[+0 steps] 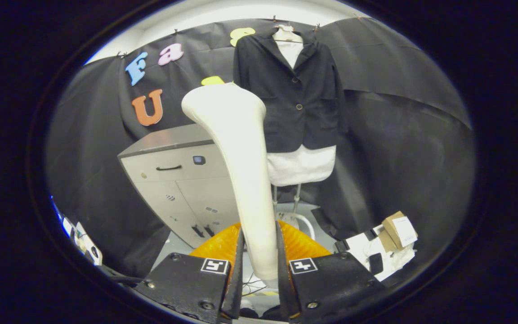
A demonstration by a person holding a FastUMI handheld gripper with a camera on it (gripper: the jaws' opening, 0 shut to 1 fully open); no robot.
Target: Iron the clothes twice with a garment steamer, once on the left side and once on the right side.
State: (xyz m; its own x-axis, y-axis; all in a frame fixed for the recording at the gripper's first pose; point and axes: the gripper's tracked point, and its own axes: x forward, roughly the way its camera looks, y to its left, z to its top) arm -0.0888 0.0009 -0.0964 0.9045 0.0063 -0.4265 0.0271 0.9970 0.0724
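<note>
Black cloth wall (398,135) behind jacket (292,99); gripper (259,270) clamping steamer (241,157).

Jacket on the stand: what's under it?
Under the dark jacket sits a white garment: its collar shows at the neck, its hem hangs below. The middle is covered. The gripper is shut on the steamer, which hides the jacket's near edge.

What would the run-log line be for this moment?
gripper: shut on garment steamer | steamer: upright, short of jacket | jacket: hanging beyond, beside cabinet | ironing: not yet begun
</note>
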